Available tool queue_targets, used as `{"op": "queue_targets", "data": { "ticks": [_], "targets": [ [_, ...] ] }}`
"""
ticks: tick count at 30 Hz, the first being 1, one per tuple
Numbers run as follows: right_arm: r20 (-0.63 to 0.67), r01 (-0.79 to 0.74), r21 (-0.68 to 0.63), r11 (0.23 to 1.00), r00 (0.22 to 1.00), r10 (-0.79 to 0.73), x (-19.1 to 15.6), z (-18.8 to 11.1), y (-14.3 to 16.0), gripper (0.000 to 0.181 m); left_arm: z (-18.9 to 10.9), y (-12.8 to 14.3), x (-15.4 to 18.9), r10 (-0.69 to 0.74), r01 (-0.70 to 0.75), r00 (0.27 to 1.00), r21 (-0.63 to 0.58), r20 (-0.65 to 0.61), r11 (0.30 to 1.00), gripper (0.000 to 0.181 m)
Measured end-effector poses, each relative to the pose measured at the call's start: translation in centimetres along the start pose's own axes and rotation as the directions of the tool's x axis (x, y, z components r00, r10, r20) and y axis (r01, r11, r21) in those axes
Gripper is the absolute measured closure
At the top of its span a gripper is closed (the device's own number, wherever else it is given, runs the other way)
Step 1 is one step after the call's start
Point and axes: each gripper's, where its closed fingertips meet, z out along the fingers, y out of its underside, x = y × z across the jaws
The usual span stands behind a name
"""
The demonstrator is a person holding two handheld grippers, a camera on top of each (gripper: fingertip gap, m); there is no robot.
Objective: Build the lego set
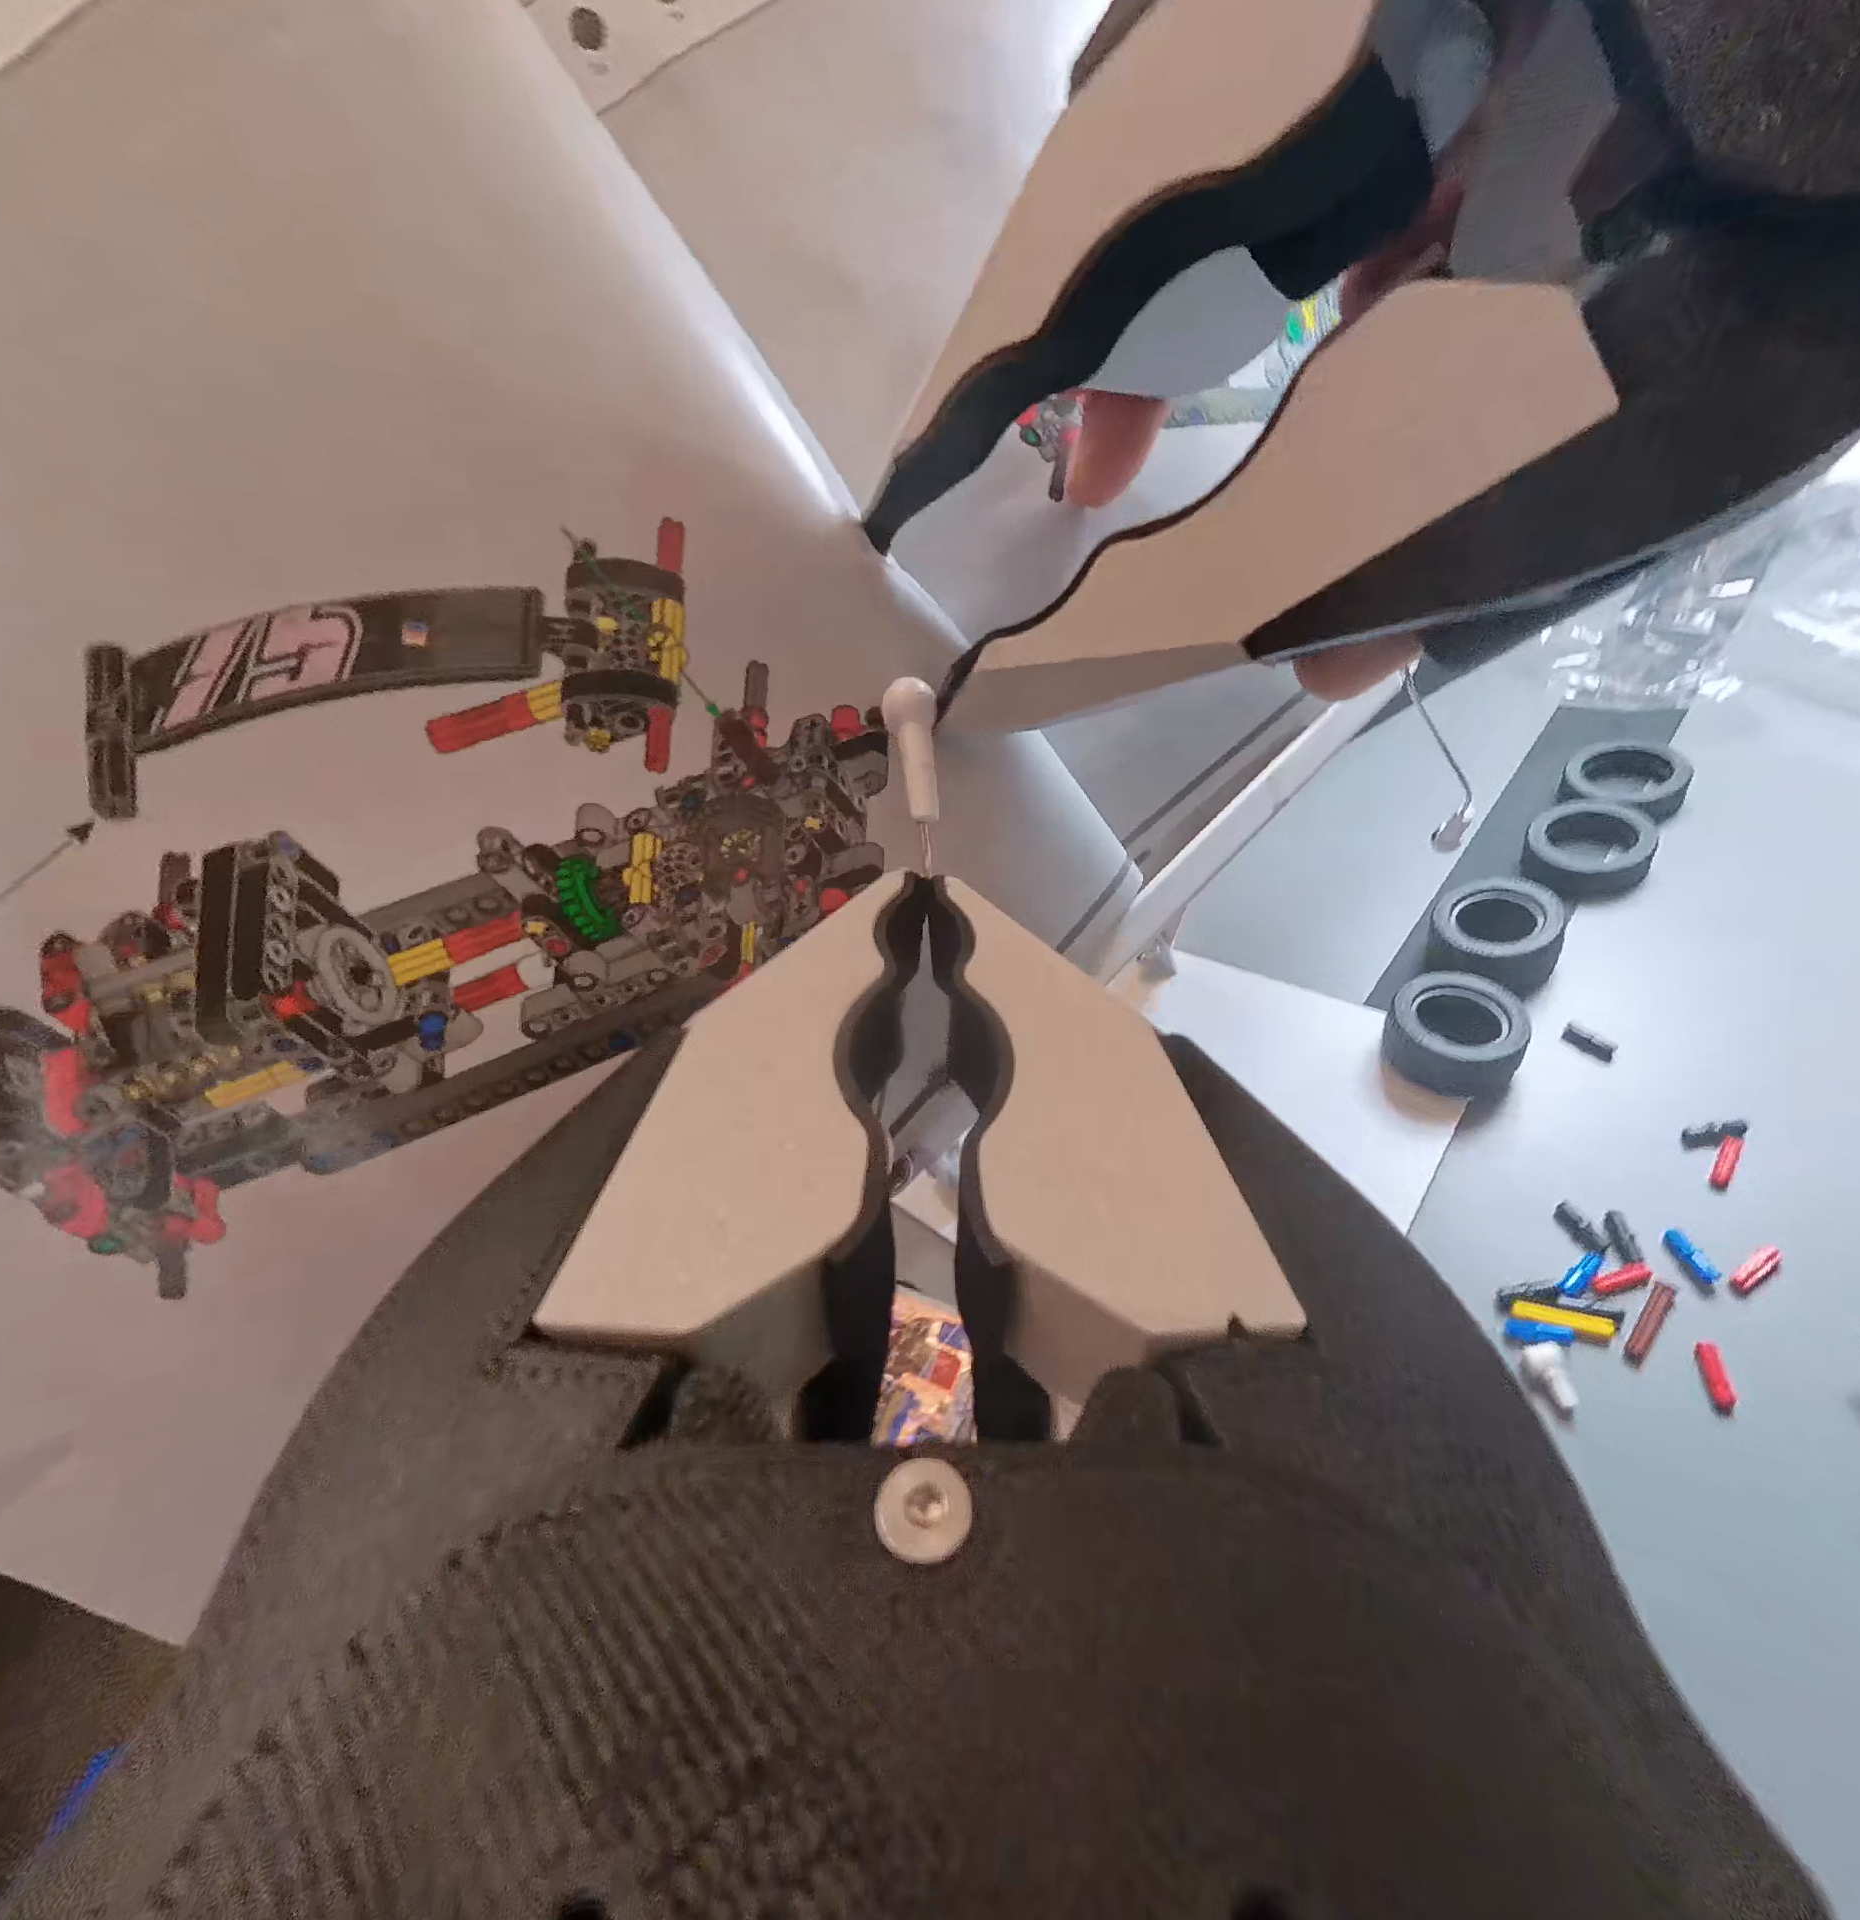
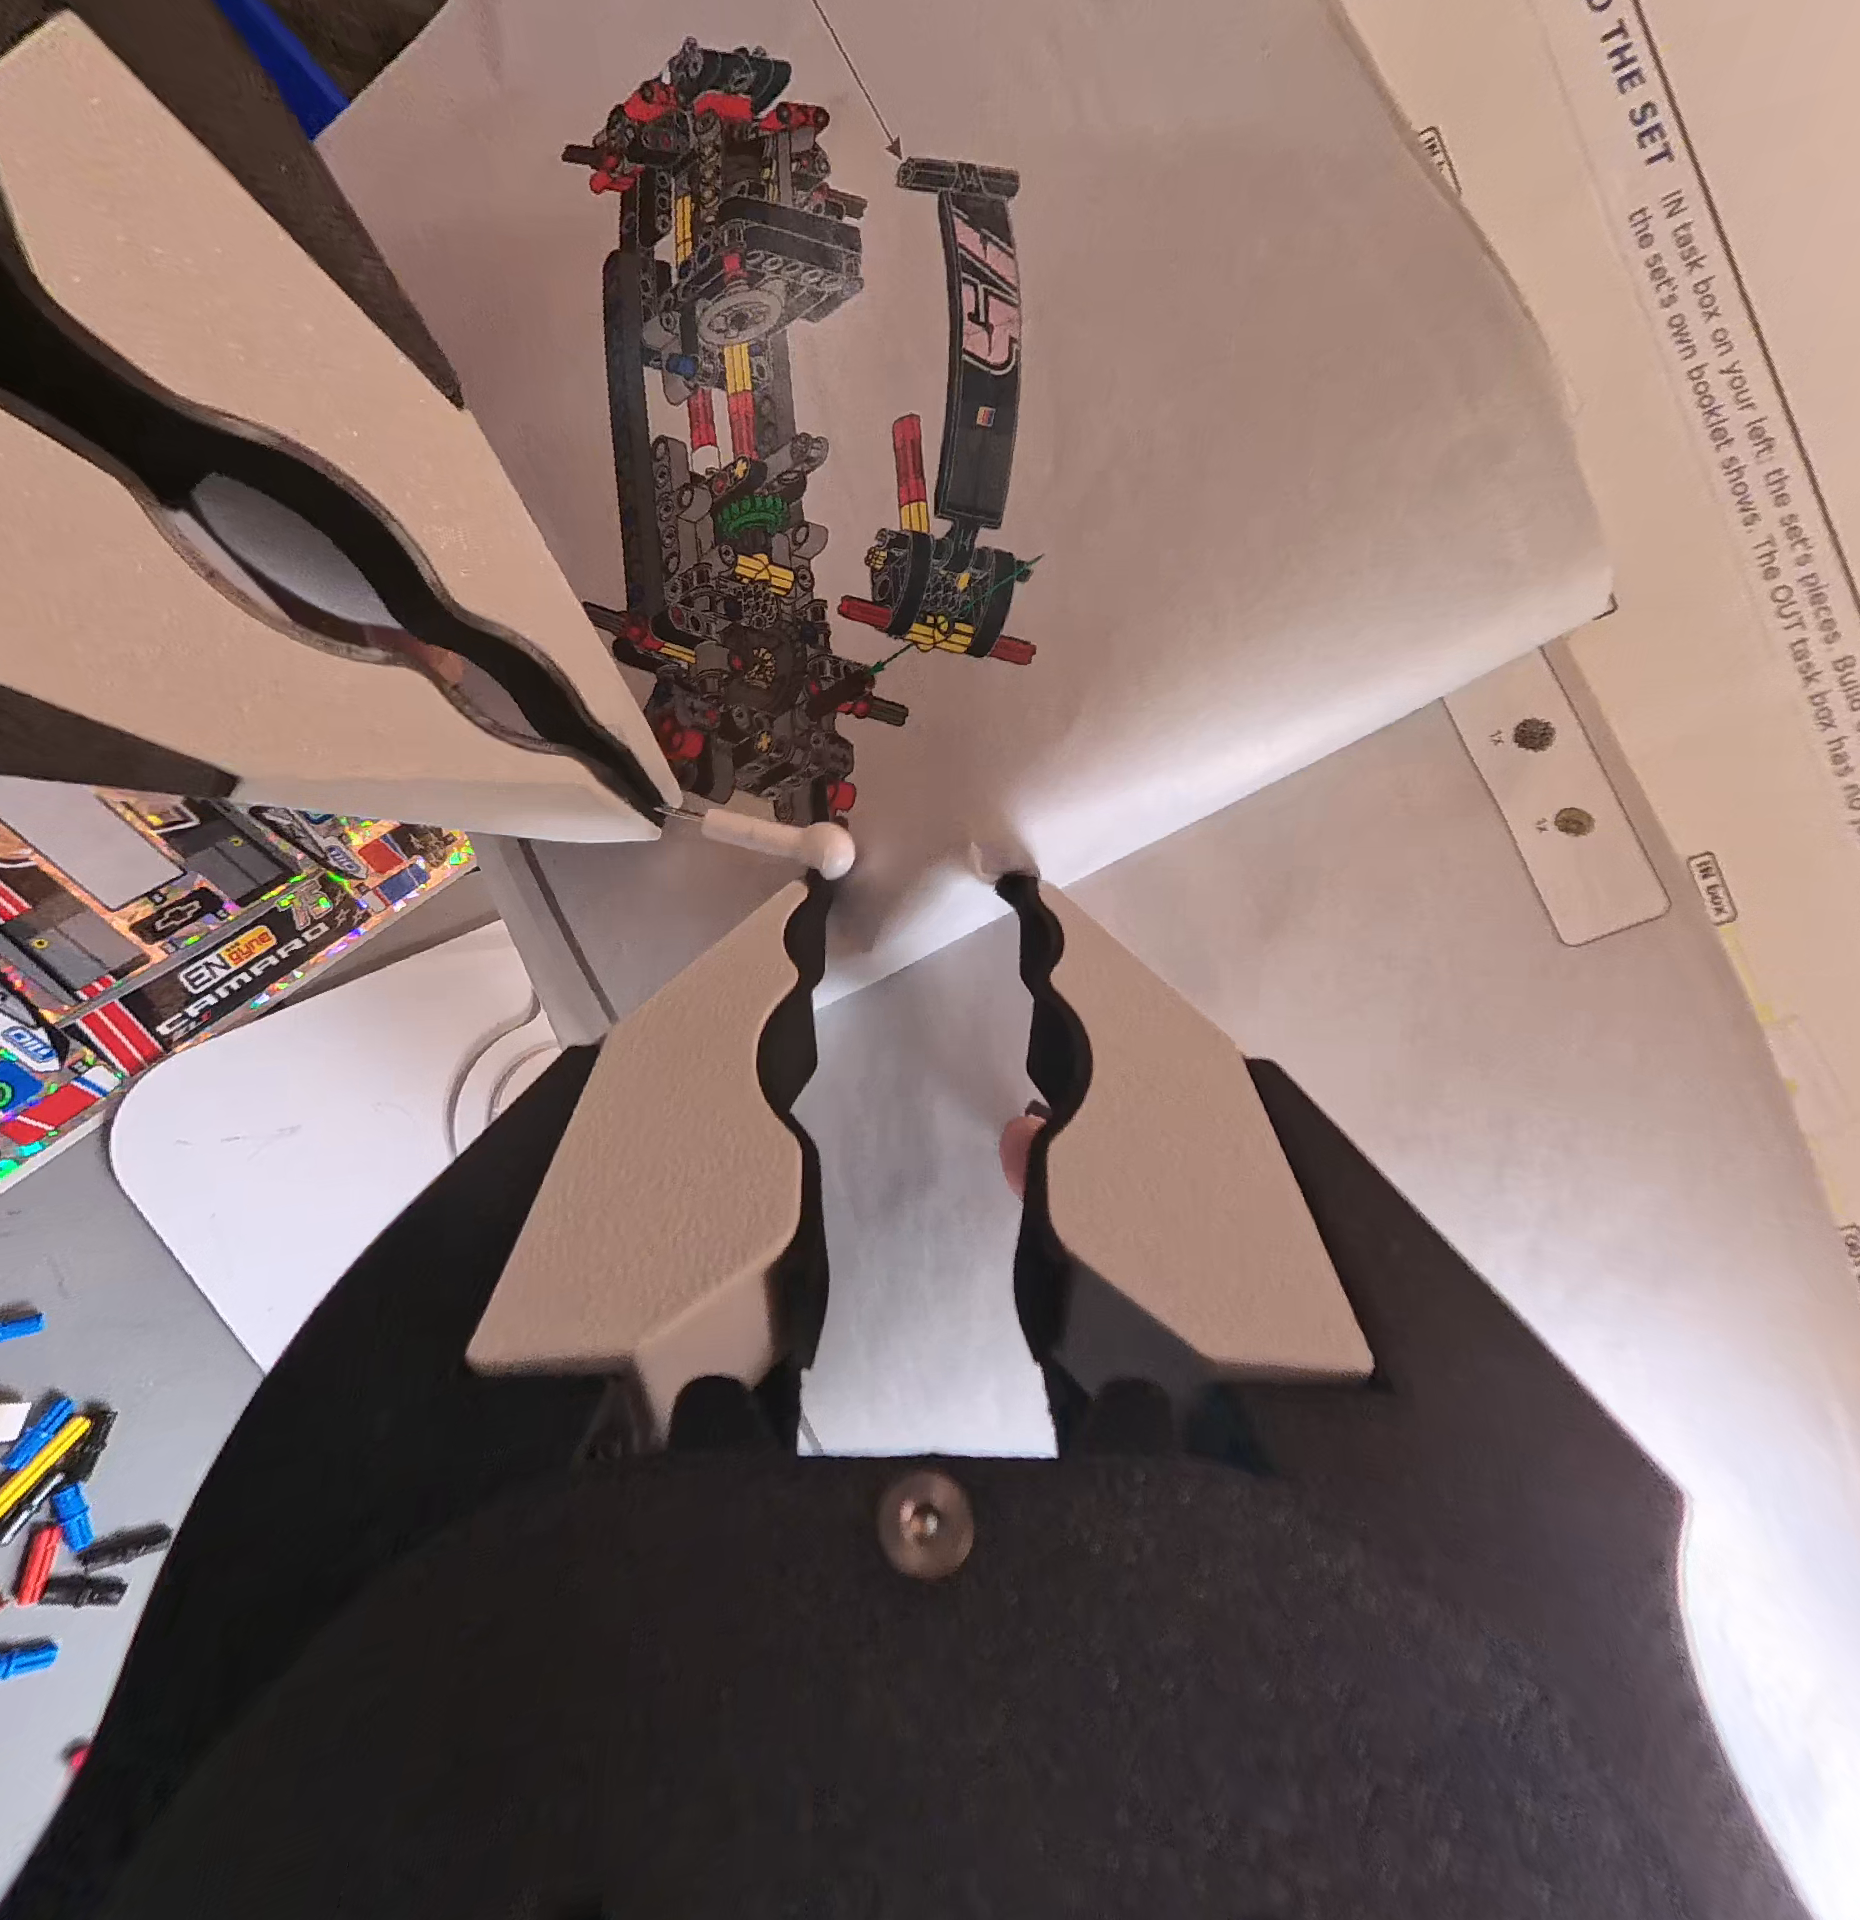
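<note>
Left gripper [image 1: 924, 883] pinching a thin metal pin with a white ball-ended plastic handle [image 1: 913, 743] at frame centre.
Right gripper [image 2: 910, 894], jaws spread, is hovering over the open printed instruction booklet [image 2: 1165, 416]; black rubber tyres [image 1: 1528, 914] are lying right. The narrow grip risks the pin twisting free.

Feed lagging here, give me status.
Left gripper shut on white pin. Right gripper open at the pin's ball end. Instruction booklet right behind; tyres untouched.
</note>
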Motion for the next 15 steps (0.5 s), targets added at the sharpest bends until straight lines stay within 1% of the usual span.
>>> {"op": "queue_targets", "data": {
  "ticks": [5, 7, 9, 11, 13, 15],
  "targets": [
    [0.025, 0.029, -0.019, 0.999, 0.999, -0.028, -0.4, -0.3, 0.6, 0.148, 0.1, 0.2, 0.3, 0.130, -0.132, 0.991, -0.067, -0.021, 0.989, 0.181],
    [0.029, 0.042, -0.019, 0.999, 0.999, -0.041, -0.5, -0.3, 0.7, 0.146, 0.4, 0.3, 0.3, 0.145, -0.146, 0.989, -0.077, -0.019, 0.986, 0.181],
    [0.045, 0.050, -0.031, 0.998, 0.998, -0.049, -0.9, -0.6, 1.1, 0.139, 0.6, 0.4, 0.5, 0.167, -0.167, 0.986, -0.080, -0.008, 0.983, 0.181],
    [0.033, 0.056, -0.013, 0.998, 0.998, -0.056, -0.8, -1.1, 1.2, 0.138, 0.6, 0.4, 0.4, 0.183, -0.181, 0.983, -0.087, 0.015, 0.980, 0.181],
    [0.027, 0.040, -0.004, 0.999, 0.999, -0.040, -0.6, -1.8, 1.4, 0.138, 0.5, 0.4, 0.4, 0.171, -0.168, 0.985, -0.096, 0.029, 0.981, 0.181],
    [0.024, 0.018, -0.005, 1.000, 1.000, -0.018, -0.4, -2.7, 2.1, 0.138, 0.3, 0.3, 0.5, 0.148, -0.144, 0.988, -0.096, 0.036, 0.985, 0.176]
  ]
}}
